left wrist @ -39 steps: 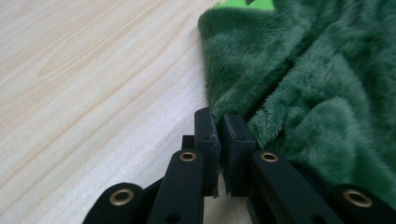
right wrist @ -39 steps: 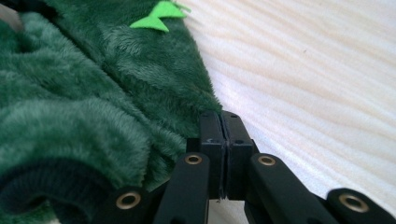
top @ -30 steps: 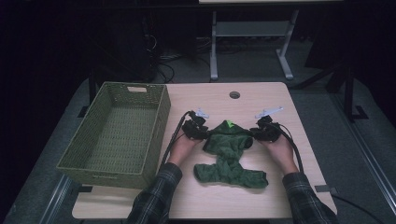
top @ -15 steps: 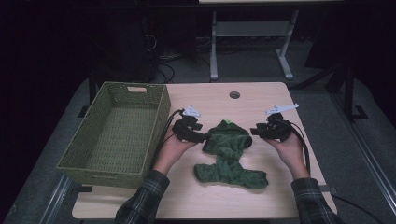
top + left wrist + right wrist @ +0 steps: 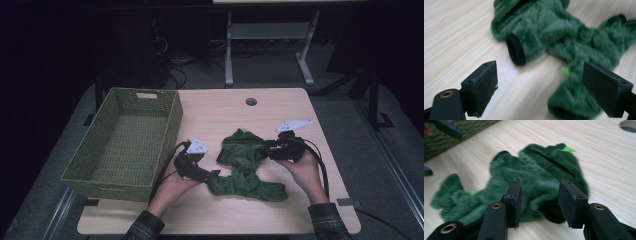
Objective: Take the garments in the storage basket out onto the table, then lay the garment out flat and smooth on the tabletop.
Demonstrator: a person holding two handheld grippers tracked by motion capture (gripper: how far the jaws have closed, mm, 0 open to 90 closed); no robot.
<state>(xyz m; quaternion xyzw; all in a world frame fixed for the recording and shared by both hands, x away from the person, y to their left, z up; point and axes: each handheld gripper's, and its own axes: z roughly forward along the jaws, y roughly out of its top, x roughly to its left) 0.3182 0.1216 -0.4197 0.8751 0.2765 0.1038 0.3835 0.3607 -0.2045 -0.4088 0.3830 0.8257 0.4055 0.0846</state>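
**Two grippers flank a green plush garment on the table**

A dark green fuzzy garment (image 5: 245, 167), something like a small hooded plush suit with black-lined cuffs, lies crumpled on the pale wooden table (image 5: 225, 112), between the two hand-held tools.

The left gripper (image 5: 209, 175) sits at the garment's lower edge, held low over the tabletop. In the left gripper view its jaws stand wide apart with nothing between the pads; ahead of them lies a sleeve with a black cuff (image 5: 516, 50), and the rest of the green garment (image 5: 564, 32) spreads beyond and toward the far jaw, which overlaps the fabric in the picture. Whether that jaw touches the cloth I cannot tell. A small bright green tag (image 5: 566, 70) peeks out just in front of it.

The right gripper (image 5: 265, 150) reaches in from the opposite side. In the right gripper view its jaws are parted, with a fold of the garment (image 5: 536, 177) bulging into the gap between them, not clamped. Another bright green tag (image 5: 568, 149) shows on the hood beyond.

A woven olive basket (image 5: 127, 142) stands just beyond the left gripper, on the side away from the garment. A round cable hole (image 5: 251, 101) sits farther up the table.
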